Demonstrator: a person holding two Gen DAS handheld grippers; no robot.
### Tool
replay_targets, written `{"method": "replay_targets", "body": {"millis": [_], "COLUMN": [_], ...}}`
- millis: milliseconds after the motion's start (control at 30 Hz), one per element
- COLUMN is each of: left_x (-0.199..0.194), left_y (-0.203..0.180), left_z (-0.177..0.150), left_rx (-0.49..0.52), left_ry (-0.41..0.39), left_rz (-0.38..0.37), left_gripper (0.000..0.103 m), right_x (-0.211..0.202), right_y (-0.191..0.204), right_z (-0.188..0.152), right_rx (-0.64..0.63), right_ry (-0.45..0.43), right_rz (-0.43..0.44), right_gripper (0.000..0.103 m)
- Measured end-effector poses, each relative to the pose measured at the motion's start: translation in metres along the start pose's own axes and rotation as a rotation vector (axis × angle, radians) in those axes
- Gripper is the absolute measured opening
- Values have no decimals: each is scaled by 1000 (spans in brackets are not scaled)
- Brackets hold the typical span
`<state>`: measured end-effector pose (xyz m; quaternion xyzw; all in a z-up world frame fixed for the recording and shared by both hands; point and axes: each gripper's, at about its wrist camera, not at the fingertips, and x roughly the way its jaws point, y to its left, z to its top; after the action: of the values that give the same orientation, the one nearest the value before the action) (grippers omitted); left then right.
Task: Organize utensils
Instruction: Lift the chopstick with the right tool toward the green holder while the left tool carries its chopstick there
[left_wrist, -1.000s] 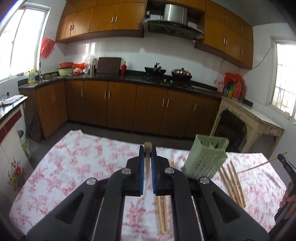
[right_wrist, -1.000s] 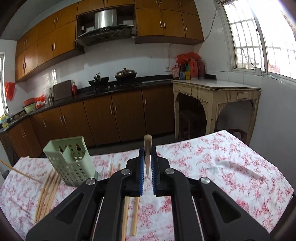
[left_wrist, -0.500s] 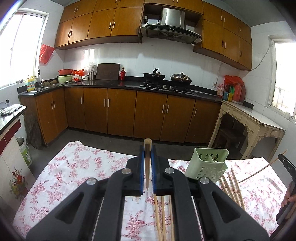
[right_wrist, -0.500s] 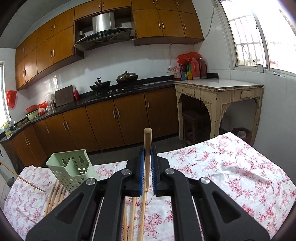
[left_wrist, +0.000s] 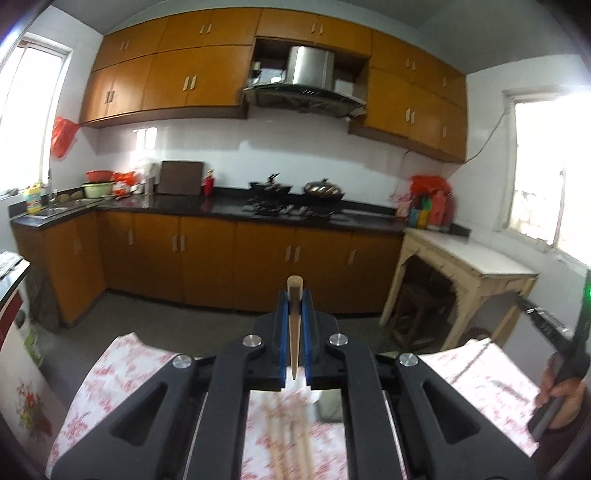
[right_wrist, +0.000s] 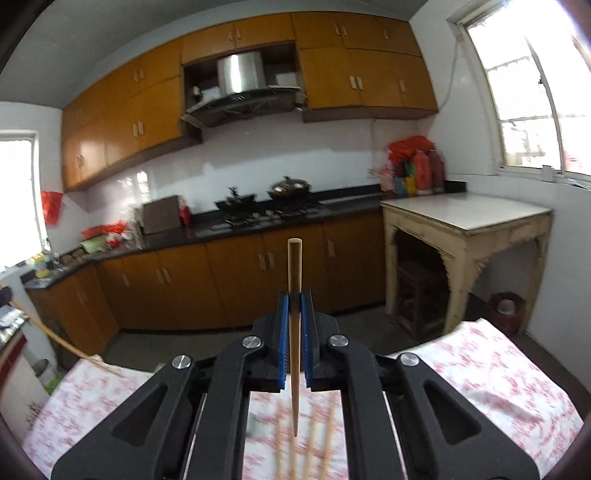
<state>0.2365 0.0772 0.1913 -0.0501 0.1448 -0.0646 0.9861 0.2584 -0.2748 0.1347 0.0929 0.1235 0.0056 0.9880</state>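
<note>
My left gripper (left_wrist: 294, 301) is shut on a wooden chopstick (left_wrist: 294, 325) that stands between the blue pads, its blunt end up. My right gripper (right_wrist: 294, 301) is shut on another wooden chopstick (right_wrist: 294, 332), longer in view, its tip pointing down. Loose chopsticks (left_wrist: 291, 439) lie blurred on the floral tablecloth (left_wrist: 110, 373) below the left gripper. More chopsticks (right_wrist: 317, 439) lie below the right gripper. The green utensil holder is hidden behind the gripper bodies in both views. Both grippers are raised above the table.
The other hand and its gripper (left_wrist: 565, 373) show at the right edge of the left wrist view. A chopstick (right_wrist: 62, 341) juts in at the left of the right wrist view. A pale side table (right_wrist: 465, 236) and brown kitchen cabinets (left_wrist: 207, 266) stand beyond.
Both grippers have risen and tilted up with their chopsticks. The green holder has dropped out of sight behind the gripper bodies. Less of the table shows.
</note>
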Motion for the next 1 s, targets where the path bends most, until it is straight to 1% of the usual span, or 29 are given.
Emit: {"method": "replay_targets", "body": {"millis": [33,100,200,300,400,600,800,1000], "left_x": [1,6,22,40,61,96,121,135], "left_y": [-7,-20,-44,-63,-73,-76,-72,-67], "left_z": [9,23,36,37,30,3,-17,-32], "left_rx": [0,3,19,53,65,67,79,81], "left_ry": [-10,-18,2,31,77,171,243,287], "left_rz": [-16,-44,-86,-94,-107,-115,-105,-104], "left_gripper": [8,8,8,8,7,8,8,8], "right_x": [2,5,13,21,35,65,88,102], "right_y": [7,17,35,48,58,68,61,59], "right_z": [8,18,29,31,25,0,-22,-31], "right_rx": [4,7,10,-4,-20,-37,-10,29], "right_ry": [-8,-24,-43,-56,-46,30,122,203], "right_rz": [30,63,118,157,175,175,172,205], "right_gripper": [7,7,7,7,7,7,7,7]}}
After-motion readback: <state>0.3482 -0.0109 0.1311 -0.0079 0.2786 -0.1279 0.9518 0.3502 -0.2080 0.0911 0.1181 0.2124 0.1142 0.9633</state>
